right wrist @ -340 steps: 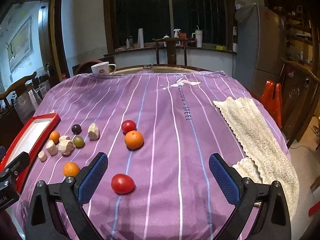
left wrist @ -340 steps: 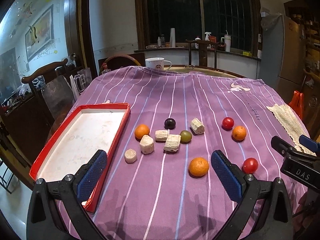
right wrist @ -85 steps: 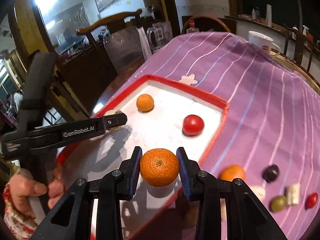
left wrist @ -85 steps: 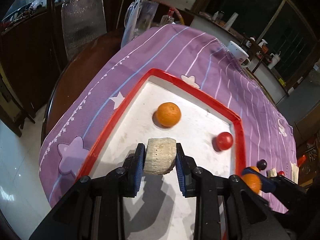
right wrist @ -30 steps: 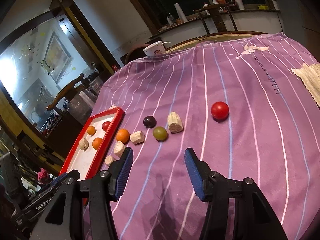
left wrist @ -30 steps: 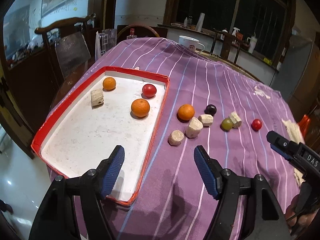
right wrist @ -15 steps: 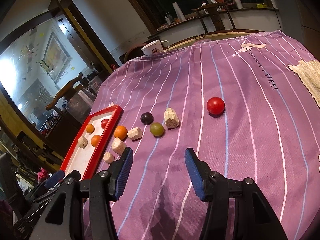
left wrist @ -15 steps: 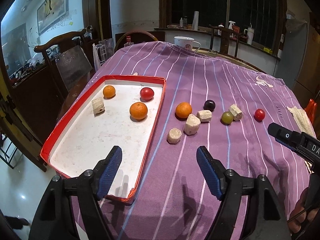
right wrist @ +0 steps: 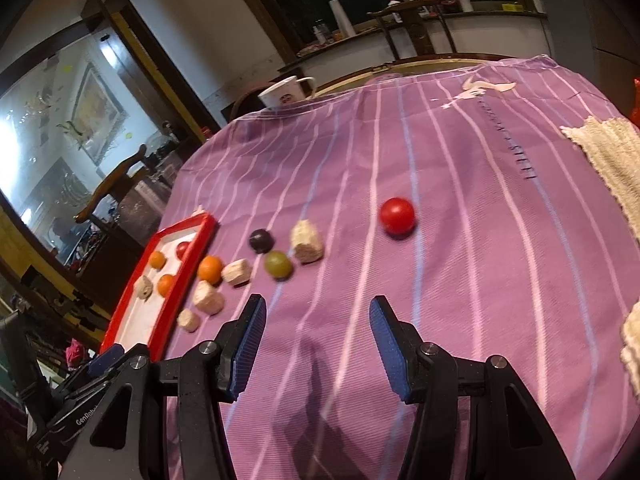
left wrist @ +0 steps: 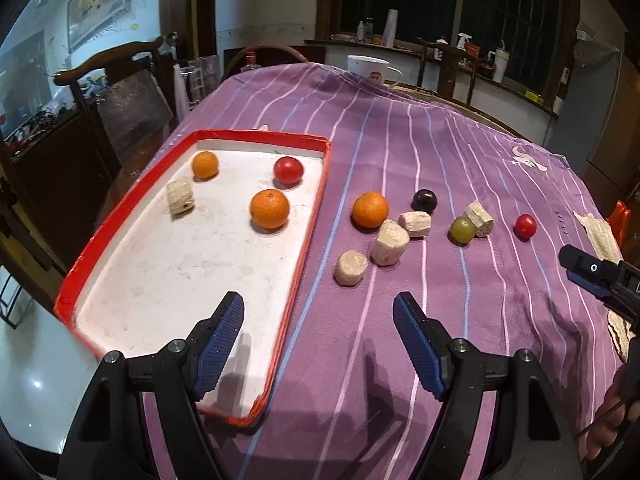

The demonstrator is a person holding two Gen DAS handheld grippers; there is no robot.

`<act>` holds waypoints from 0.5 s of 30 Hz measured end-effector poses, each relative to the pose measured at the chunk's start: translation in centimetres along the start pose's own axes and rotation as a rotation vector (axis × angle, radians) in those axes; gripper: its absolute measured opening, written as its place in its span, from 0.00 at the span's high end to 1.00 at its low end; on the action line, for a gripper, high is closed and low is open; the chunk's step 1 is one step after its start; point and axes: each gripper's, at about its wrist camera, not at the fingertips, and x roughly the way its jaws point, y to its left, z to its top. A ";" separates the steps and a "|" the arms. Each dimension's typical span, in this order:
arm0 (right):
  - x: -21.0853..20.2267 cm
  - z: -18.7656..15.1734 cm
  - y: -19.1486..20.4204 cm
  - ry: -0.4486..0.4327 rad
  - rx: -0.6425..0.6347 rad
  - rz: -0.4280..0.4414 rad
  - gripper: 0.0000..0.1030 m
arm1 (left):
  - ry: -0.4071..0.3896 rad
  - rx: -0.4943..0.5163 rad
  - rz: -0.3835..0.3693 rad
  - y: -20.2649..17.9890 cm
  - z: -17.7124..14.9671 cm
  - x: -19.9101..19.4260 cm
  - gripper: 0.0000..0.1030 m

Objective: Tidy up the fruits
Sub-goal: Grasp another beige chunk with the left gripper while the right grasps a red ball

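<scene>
A red-rimmed white tray (left wrist: 120, 216) holds two oranges (left wrist: 269, 208), a red tomato (left wrist: 287, 170) and a pale chunk (left wrist: 179, 196). On the purple striped cloth lie an orange (left wrist: 370, 209), a dark plum (left wrist: 424, 200), a green fruit (left wrist: 462, 229), a red tomato (left wrist: 525, 226) and several pale chunks (left wrist: 389, 242). My left gripper (left wrist: 318, 344) is open and empty, above the tray's near right edge. My right gripper (right wrist: 316, 346) is open and empty, short of the tomato (right wrist: 397, 210) and green fruit (right wrist: 278, 264).
A white mug (left wrist: 367, 69) stands at the table's far edge. A cream knitted cloth (right wrist: 612, 160) lies at the right. Wooden chairs (left wrist: 120, 92) stand left of the table. The tray (right wrist: 160, 300) sits at the table's left edge.
Both grippers have edged forward toward the fruits on the cloth. Both stay open and empty. The fruits have not moved.
</scene>
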 end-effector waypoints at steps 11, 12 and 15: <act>1.2 4.7 -4.1 0.054 -0.079 -0.163 0.43 | 0.052 0.109 -0.142 -3.9 3.7 4.9 0.26; 1.6 5.1 -4.3 0.060 -0.079 -0.171 0.43 | 0.064 0.105 -0.150 -4.0 3.9 5.4 0.27; 3.3 6.2 -4.3 0.077 -0.095 -0.170 0.43 | 0.086 0.089 -0.166 -3.9 4.6 6.8 0.29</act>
